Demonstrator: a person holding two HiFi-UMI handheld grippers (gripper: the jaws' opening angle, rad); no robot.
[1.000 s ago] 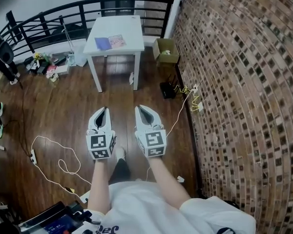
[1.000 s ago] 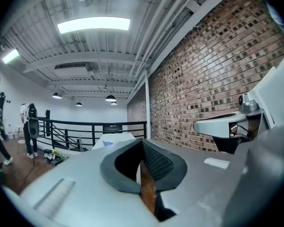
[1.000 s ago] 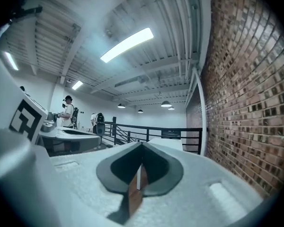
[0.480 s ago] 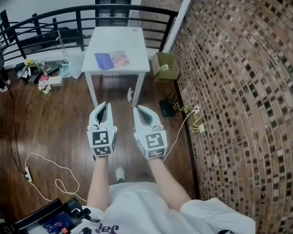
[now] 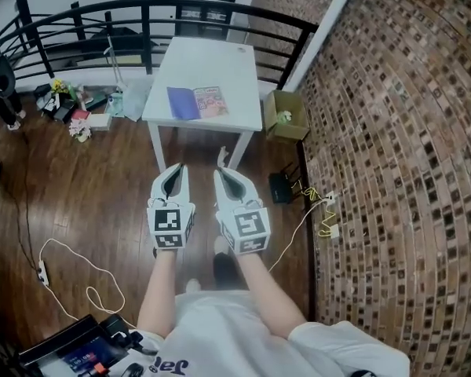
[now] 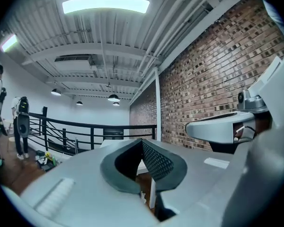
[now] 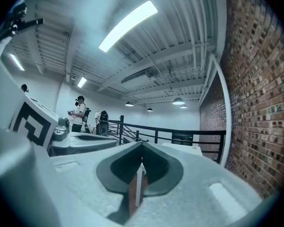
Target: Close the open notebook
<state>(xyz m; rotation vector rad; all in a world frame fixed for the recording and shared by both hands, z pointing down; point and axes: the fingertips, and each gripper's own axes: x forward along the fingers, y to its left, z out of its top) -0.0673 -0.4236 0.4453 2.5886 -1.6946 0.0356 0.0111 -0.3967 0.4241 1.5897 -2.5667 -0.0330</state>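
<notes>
Left gripper (image 5: 173,173) and right gripper (image 5: 225,176) side by side, jaws together, empty; open notebook (image 5: 197,102) at 12 o'clock on table (image 5: 220,61)

The left forearm (image 5: 158,289) and right forearm (image 5: 271,297), both bare, reach forward side by side. The left gripper (image 5: 179,170) and right gripper (image 5: 220,173) point ahead and level, near each other but apart. Each gripper's jaws meet at the tips with nothing between them.
</notes>
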